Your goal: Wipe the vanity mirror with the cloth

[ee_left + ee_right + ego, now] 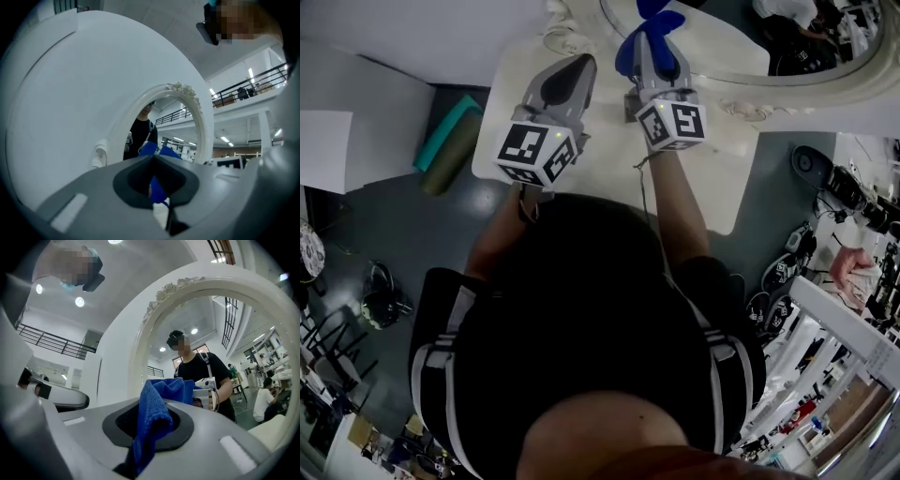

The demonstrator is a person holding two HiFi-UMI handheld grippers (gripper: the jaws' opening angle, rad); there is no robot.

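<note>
The vanity mirror [741, 42] is an oval glass in a white ornate frame, standing at the back of a white vanity table [722, 178]. My right gripper [652, 47] is shut on a blue cloth [645, 33], which is held up close to the mirror's lower left edge. In the right gripper view the cloth [152, 423] hangs out of the jaws in front of the glass [234, 333]. My left gripper [584, 64] is to the left of the right one, over the table, shut with nothing in it. The left gripper view shows the mirror [173, 126] ahead and to the right.
A teal rolled mat [450, 131] lies on the floor left of the table. Dark gear and cables [853, 197] crowd the floor to the right, beside a white rail [834, 319]. Black stools and objects [380, 295] stand at the left.
</note>
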